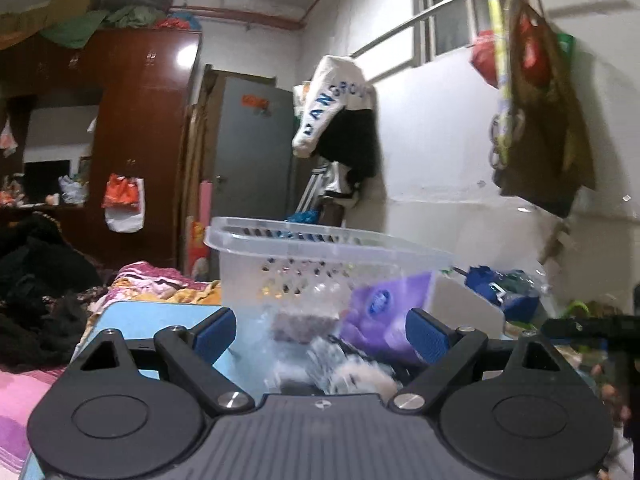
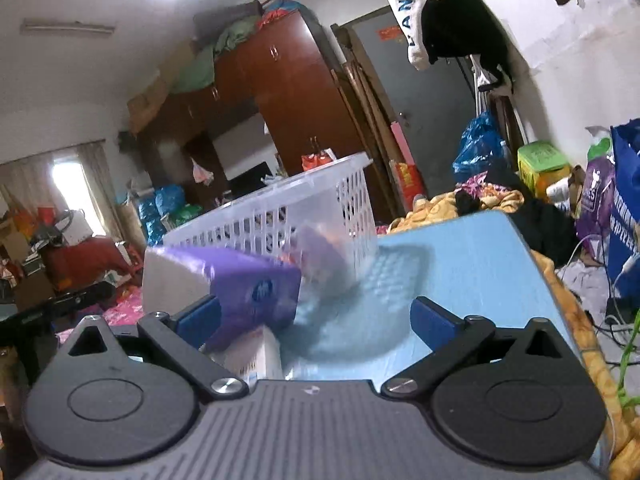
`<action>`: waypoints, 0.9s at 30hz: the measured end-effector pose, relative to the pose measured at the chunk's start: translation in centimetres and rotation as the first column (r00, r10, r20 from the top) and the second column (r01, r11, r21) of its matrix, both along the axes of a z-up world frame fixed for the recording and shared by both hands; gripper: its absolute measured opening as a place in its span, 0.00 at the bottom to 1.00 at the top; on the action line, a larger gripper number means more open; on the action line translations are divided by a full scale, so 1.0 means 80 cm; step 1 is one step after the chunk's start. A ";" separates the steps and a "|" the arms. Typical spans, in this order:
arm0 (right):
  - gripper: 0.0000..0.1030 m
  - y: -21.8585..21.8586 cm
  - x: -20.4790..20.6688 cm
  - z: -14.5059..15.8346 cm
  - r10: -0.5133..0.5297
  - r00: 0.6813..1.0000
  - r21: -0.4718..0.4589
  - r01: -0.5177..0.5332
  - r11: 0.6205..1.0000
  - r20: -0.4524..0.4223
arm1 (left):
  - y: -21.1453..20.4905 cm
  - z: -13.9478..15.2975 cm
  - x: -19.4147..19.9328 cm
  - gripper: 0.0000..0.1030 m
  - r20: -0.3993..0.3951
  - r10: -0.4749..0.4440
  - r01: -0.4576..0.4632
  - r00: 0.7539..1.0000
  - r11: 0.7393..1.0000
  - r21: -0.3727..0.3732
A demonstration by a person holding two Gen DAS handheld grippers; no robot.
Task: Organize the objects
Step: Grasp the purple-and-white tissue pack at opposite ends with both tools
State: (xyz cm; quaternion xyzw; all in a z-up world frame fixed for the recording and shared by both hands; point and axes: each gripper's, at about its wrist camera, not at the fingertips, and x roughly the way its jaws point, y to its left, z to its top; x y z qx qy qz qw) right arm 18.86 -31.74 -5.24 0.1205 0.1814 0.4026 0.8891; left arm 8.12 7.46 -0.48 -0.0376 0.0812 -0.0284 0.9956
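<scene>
Purple pack (image 2: 256, 296) — blurred, perhaps tissues — beside clear basket (image 1: 320, 256); both jaws wide, holding nothing.

A tall dark red-brown wooden wardrobe (image 1: 136, 136) stands against the far wall, with green and grey bundles of cloth (image 1: 100, 20) heaped on top. Beside it is a grey metal door (image 1: 256, 148). A white garment printed with blue letters (image 1: 332, 100) hangs over a black one (image 1: 352, 144) on the white wall.
</scene>
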 end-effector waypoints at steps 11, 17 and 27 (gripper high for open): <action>1.00 0.041 -0.014 0.005 0.118 0.990 0.069 -0.123 0.990 0.079 | -0.034 -0.006 0.011 0.91 0.019 -0.124 0.122 0.992 0.990 0.077; 0.89 0.061 0.017 -0.006 0.187 0.982 0.091 -0.189 0.978 0.037 | -0.053 -0.004 0.038 0.88 -0.037 -0.205 0.208 0.978 0.969 0.135; 0.54 0.068 0.028 -0.022 0.247 0.969 0.091 -0.245 0.965 -0.012 | -0.038 -0.014 0.067 0.58 -0.121 -0.332 0.334 0.936 0.943 -0.001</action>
